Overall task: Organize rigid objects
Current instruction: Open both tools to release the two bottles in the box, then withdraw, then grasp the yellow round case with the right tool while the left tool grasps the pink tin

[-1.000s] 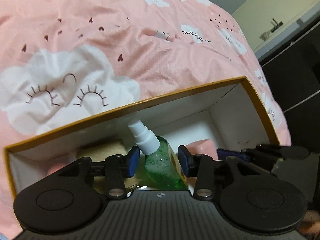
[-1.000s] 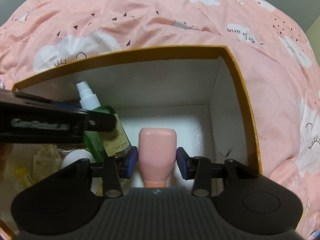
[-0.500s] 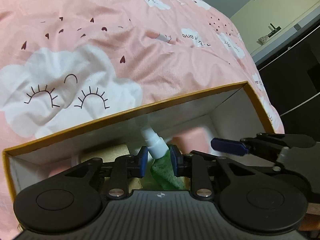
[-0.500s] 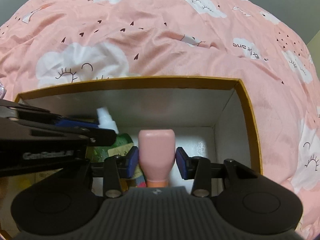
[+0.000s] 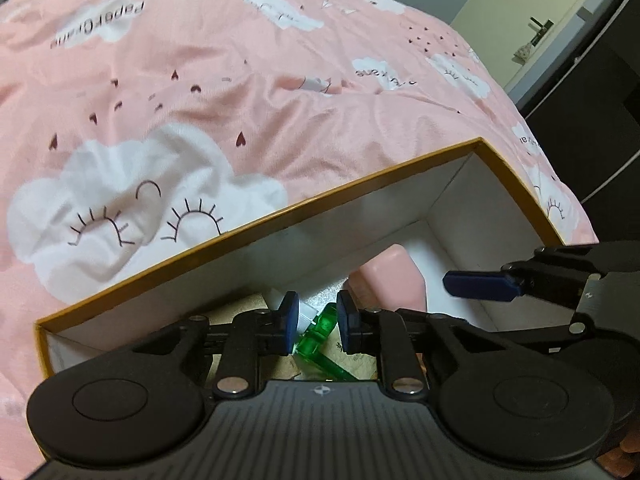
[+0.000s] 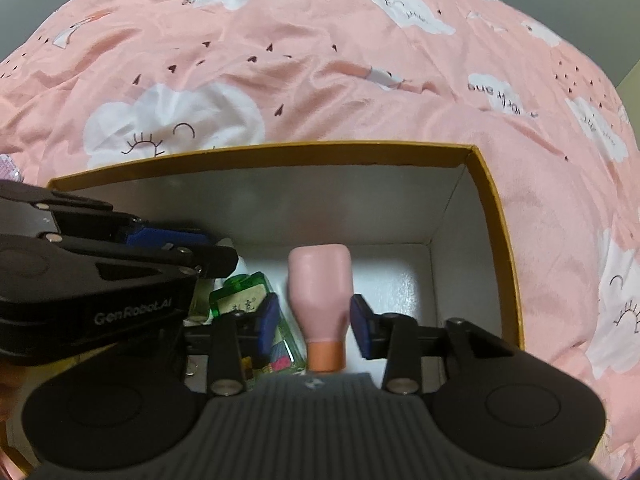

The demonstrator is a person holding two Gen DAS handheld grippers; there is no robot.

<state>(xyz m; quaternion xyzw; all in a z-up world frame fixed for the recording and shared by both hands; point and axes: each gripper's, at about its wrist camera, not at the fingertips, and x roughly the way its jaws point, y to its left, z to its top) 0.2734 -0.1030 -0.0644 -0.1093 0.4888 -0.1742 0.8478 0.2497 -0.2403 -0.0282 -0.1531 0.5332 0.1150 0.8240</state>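
Observation:
A white box with a mustard rim lies on a pink bed cover. In the left wrist view my left gripper is open, its pads a little apart around the white spray top of a green bottle that leans inside the box. In the right wrist view my right gripper is open, its pads on either side of a pink bottle standing cap-down in the box, not touching it. The green bottle stands just left of the pink one. The pink bottle also shows in the left wrist view.
The pink cloud-print bed cover surrounds the box. A tan packet and other small items lie on the box's left side. A door and dark cabinet stand at the far right. The left gripper's body hides the box's left half.
My left gripper was shut on the green bottle's spray top and has now opened; the bottle sits lower and tilted. My right gripper has opened off the pink bottle, which rests in the box.

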